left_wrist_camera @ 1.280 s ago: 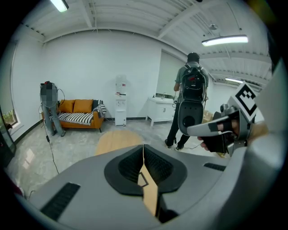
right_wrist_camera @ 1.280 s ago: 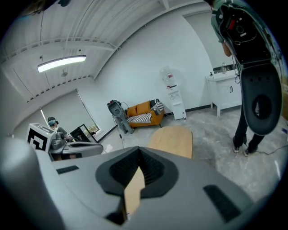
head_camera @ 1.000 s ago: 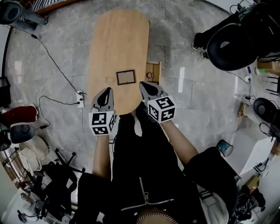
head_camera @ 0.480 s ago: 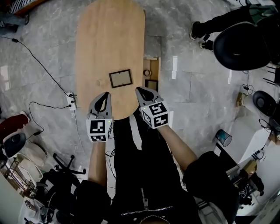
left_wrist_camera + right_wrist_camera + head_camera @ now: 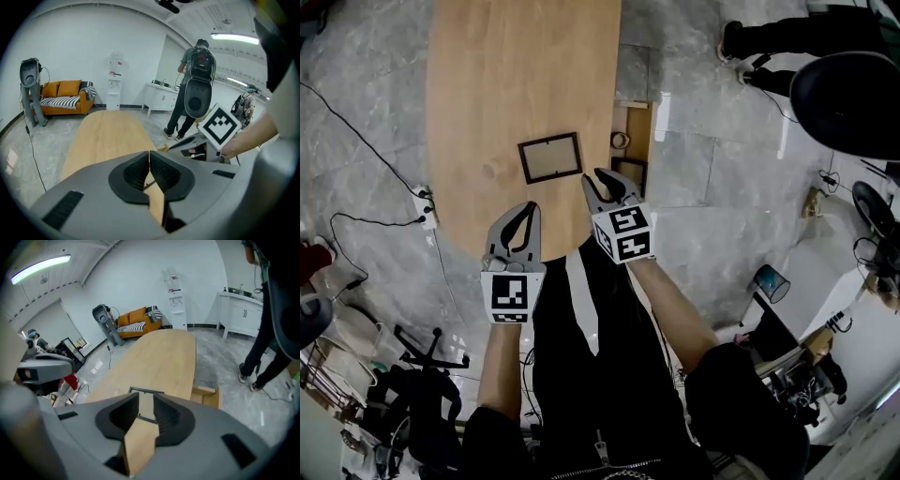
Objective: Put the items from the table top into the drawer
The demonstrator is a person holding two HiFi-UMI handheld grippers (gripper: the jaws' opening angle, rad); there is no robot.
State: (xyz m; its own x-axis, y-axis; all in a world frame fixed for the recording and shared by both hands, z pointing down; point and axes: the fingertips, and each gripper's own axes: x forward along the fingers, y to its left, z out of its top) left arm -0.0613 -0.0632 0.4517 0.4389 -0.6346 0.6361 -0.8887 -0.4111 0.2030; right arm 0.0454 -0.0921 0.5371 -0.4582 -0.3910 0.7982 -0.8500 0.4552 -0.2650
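Note:
A dark picture frame (image 5: 550, 157) lies flat on the oval wooden table (image 5: 516, 75), near its close end. My left gripper (image 5: 523, 210) hovers at the table's near edge, just short of the frame, and its jaws are shut with nothing in them (image 5: 149, 153). My right gripper (image 5: 602, 180) is at the frame's right corner; its jaws are opening and hold nothing (image 5: 146, 398). The frame's far edge (image 5: 150, 391) shows beyond them. An open wooden drawer (image 5: 648, 141) juts from the table's right side. It holds a small ring (image 5: 620, 140) and a dark flat item (image 5: 630, 174).
A black office chair (image 5: 853, 94) and a person's feet (image 5: 745, 42) are on the floor at upper right. A power strip with cables (image 5: 425, 206) lies left of the table. A blue cup (image 5: 771, 283) sits at right. An orange sofa (image 5: 65, 96) stands far off.
Both grippers have sunk towards the table's near end, closer to the frame. The right gripper's jaws, shut before, now stand apart.

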